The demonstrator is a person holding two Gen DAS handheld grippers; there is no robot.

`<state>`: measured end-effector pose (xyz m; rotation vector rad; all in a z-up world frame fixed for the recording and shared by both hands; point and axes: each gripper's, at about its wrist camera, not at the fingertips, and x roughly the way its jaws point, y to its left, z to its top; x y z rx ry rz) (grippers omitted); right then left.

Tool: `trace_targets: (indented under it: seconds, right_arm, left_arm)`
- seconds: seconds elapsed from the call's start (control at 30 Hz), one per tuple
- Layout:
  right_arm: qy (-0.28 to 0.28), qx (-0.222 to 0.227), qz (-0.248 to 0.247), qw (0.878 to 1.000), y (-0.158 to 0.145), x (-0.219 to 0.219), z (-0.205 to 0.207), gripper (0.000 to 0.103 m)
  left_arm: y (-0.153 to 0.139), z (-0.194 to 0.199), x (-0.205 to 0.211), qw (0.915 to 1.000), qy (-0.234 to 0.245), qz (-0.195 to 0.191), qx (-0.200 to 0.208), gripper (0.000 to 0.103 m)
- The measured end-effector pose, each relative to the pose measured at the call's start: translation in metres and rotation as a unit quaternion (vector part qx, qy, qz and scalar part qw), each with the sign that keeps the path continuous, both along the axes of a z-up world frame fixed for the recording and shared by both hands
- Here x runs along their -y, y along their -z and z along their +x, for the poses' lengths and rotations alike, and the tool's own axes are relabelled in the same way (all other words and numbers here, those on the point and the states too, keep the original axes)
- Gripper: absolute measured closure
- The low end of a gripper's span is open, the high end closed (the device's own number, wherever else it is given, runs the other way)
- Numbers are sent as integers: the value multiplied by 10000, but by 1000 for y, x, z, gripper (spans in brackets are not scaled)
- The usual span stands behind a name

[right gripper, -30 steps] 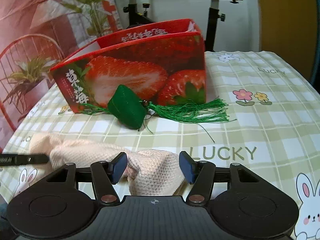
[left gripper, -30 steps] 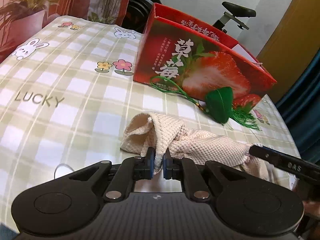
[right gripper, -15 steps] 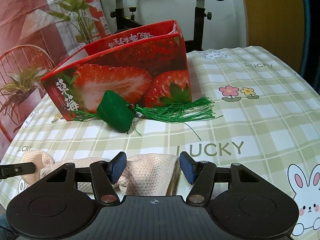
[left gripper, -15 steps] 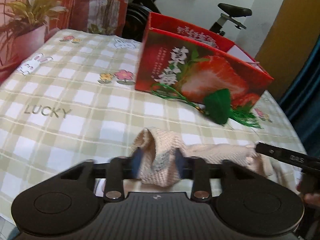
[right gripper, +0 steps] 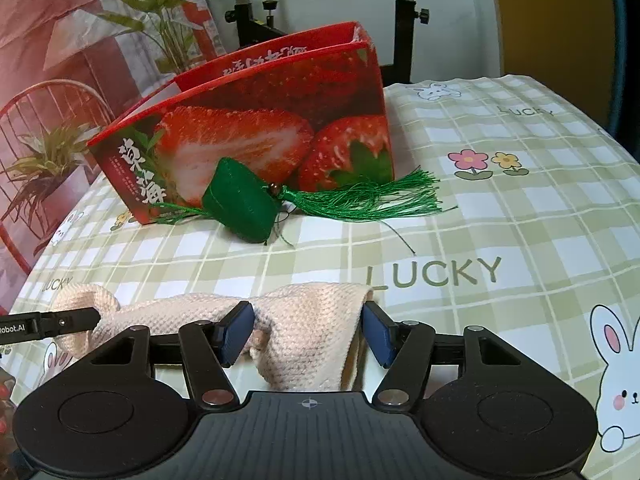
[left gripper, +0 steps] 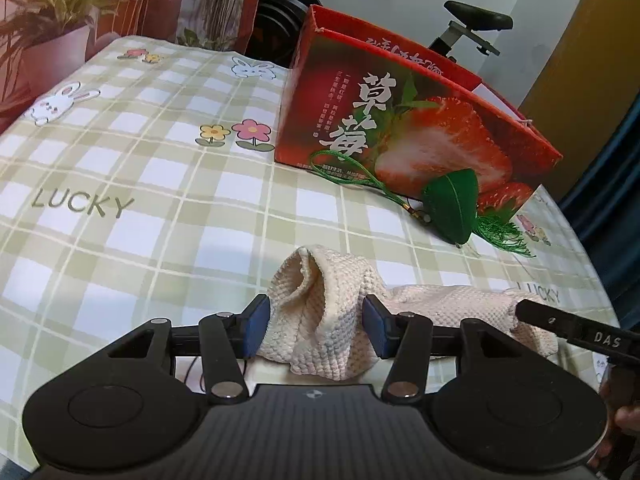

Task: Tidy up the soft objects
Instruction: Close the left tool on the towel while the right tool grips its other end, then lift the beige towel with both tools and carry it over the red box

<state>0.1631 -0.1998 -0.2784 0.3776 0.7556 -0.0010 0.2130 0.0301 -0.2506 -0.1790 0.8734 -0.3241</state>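
The cream knitted cloth (left gripper: 328, 312) is laid near the front edge of the checked tablecloth (left gripper: 160, 208). Each end is framed by wide-spread jaws of the left gripper (left gripper: 316, 326) and right gripper (right gripper: 306, 334), without being clamped. A green tasselled fabric pouch (right gripper: 244, 210) is leaned against the red strawberry box (right gripper: 256, 136).

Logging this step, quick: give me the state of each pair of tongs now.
Left tongs: open, one end of the cream knit cloth between the pads, not clamped.
Right tongs: open, straddling the other end.

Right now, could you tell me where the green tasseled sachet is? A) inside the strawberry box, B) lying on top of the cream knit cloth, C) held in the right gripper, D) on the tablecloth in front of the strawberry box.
D: the green tasseled sachet lies on the tablecloth against the front of the strawberry box, apart from the cream knit cloth.
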Motion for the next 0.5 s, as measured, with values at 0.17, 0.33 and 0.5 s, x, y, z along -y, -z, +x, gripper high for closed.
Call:
trace_targets:
  seconds: [0.17,0.33,0.5]
  right_arm:
    - [-135,75,-19,9999,0,-4,1,64]
    - [-243,129,-103,9996,-1,-8,0,71]
    - [-252,150,-110,9995,-1,-9,0,72]
  left_arm:
    - [5,-4,-1,9999,-8,-135,-6,52]
    - [6,-6,2,9999,38,-123,25,59]
    - [7,-7,6,9997,166,-168,-18,70]
